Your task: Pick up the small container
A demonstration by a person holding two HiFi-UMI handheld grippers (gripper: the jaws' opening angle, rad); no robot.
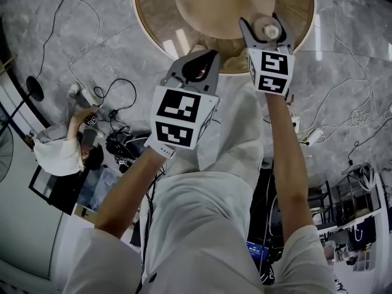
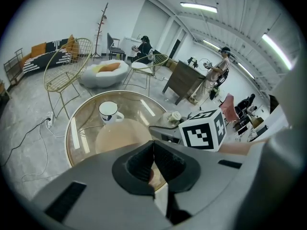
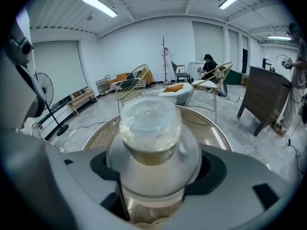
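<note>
Clamping the container [image 3: 151, 128] between wide-set jaws at upper right of the head view, the right gripper [image 1: 266, 26] seems to hold it above the table [image 1: 153, 17], pickup apparently done; the left gripper [image 1: 207, 57] is closed, empty.

Grey left claw [image 1: 207, 56], black-white marker cube [image 1: 182, 118]; white sleeves [image 1: 92, 265]
</note>
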